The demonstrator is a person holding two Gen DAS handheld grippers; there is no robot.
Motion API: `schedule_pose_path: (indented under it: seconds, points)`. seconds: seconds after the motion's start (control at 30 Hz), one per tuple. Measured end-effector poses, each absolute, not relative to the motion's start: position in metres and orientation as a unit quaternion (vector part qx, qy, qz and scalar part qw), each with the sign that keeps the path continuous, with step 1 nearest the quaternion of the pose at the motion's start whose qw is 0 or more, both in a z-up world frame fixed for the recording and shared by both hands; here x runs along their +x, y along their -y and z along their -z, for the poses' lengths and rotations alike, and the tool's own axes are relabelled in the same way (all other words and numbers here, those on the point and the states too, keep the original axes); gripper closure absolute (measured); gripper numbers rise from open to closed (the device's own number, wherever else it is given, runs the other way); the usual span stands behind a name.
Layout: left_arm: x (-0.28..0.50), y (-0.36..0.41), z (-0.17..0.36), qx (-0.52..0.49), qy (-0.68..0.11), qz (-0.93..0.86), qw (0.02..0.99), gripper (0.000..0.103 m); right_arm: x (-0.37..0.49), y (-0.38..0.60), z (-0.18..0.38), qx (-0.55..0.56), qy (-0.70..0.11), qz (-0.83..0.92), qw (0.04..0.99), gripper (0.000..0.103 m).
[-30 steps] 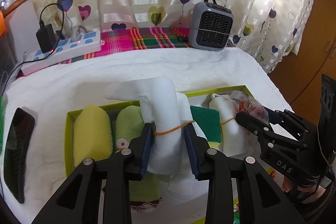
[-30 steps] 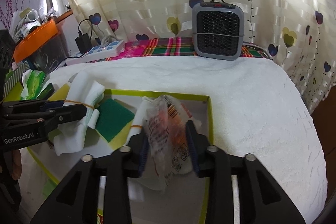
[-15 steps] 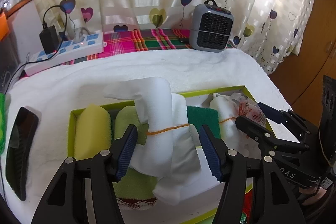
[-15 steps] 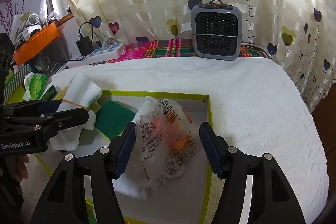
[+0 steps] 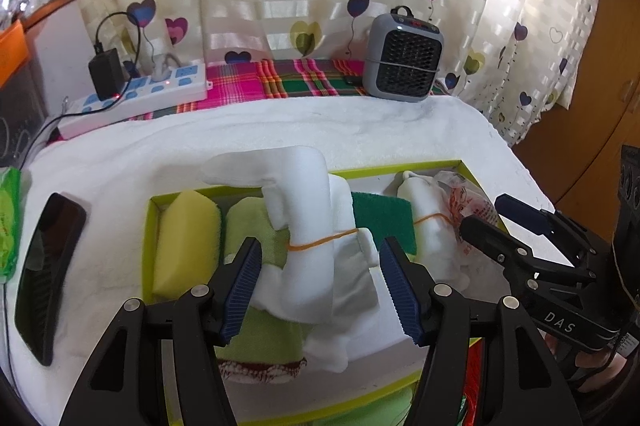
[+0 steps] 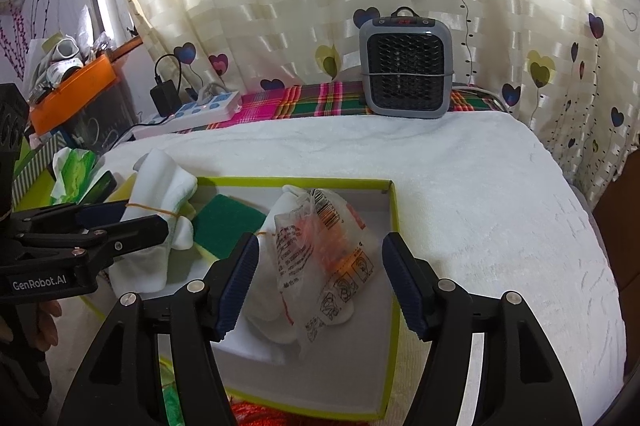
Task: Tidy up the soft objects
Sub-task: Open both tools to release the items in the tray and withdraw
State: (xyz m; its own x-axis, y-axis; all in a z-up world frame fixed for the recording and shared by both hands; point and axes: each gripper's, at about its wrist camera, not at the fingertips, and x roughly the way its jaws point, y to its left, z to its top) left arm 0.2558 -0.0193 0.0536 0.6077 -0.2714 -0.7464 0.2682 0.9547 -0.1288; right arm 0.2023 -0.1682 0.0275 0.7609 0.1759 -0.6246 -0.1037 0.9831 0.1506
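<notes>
Two close wrist views, sharing the tray [image 5: 149, 226] [image 6: 394, 226].

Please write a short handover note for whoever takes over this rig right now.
Left tongs: open, straddling the white foam roll bound by a rubber band, which lies in the green-rimmed box.
Right tongs: open, around the clear plastic packet lying on a second banded white roll.
Also boxed: yellow sponge, light-green towel, green scouring pad.
Left: a green-and-white pack lies outside the box.
</notes>
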Motion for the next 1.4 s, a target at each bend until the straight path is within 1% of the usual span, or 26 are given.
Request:
schedule_pose_path:
  seconds: [0.8, 1.27, 1.4]
  points:
    - [0.2, 0.011, -0.067, 0.0, -0.393, 0.146, 0.908, 0.042, 0.157, 0.169, -0.04, 0.075, -0.321, -0.083, 0.94, 0.038]
    - [0.163, -0.006, -0.059, -0.023, -0.397, 0.162, 0.903, 0.042, 0.122, 0.171, -0.036, 0.082, -0.324, -0.096, 0.937, 0.038]
    - [0.155, -0.011, -0.05, -0.033, -0.41, 0.171, 0.895, 0.042, 0.109, 0.168, -0.033, 0.081, -0.333, -0.113, 0.933, 0.038]
